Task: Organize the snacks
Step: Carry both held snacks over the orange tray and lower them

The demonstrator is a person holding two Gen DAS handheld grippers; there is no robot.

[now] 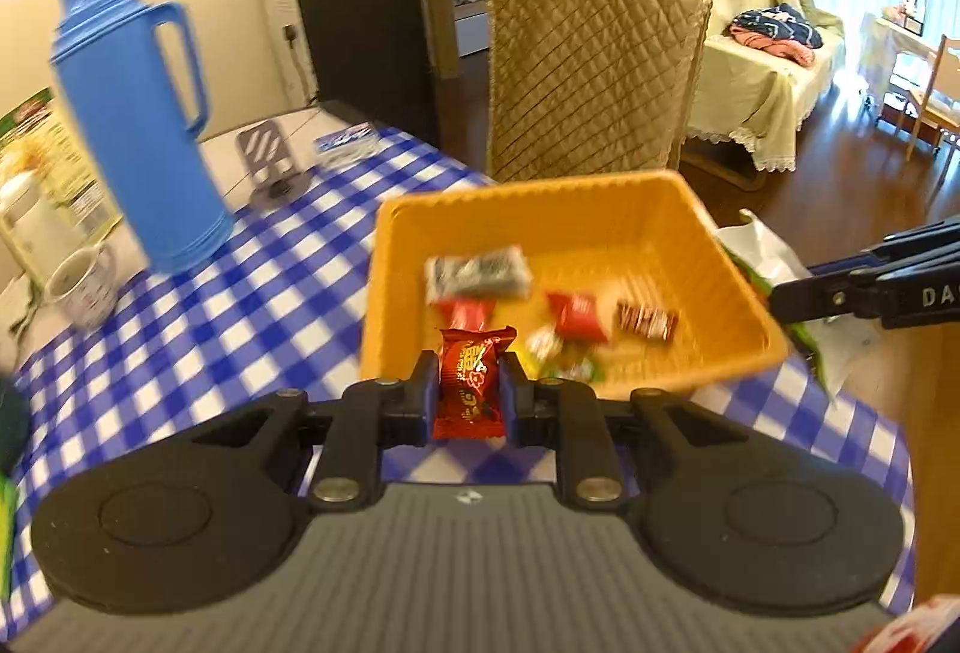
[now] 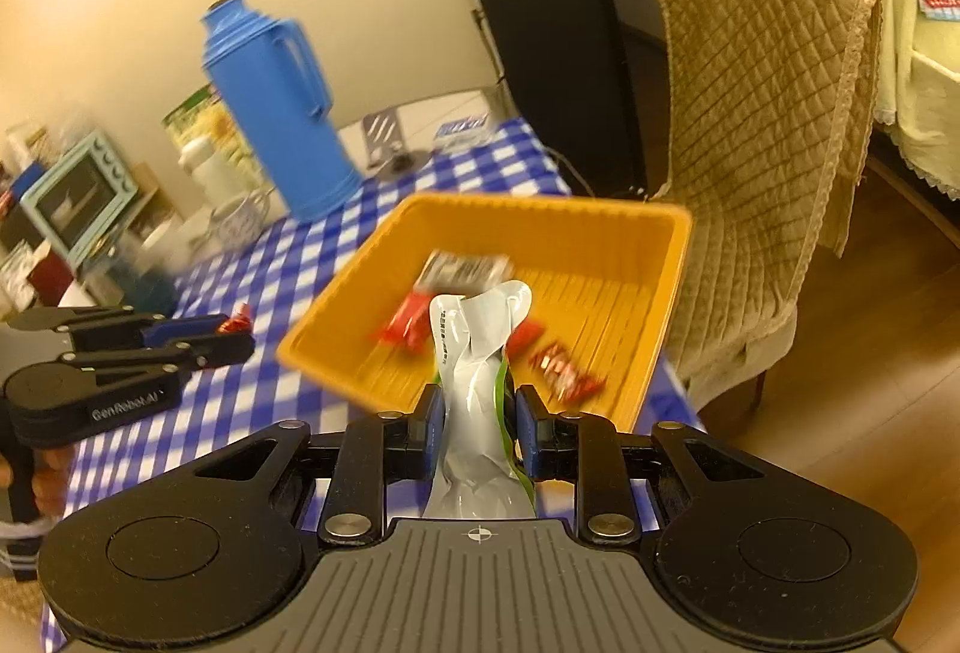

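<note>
One yellow basket [image 1: 690, 209], one blue thermos [image 1: 138, 137], one mug [image 1: 84, 287], two claws.

- The left wrist view looks forward and down along its own jaws, close above the checked tabletop [image 1: 180, 353], facing the orange basket [image 1: 708, 233] and the covered chair [image 1: 588, 71] behind it.
- The right wrist view looks the same way from the basket's right side, just as near.
- Both views share the basket, the blue flask [image 2: 276, 113], the chair and the dark cabinet [image 2: 552, 35].
</note>
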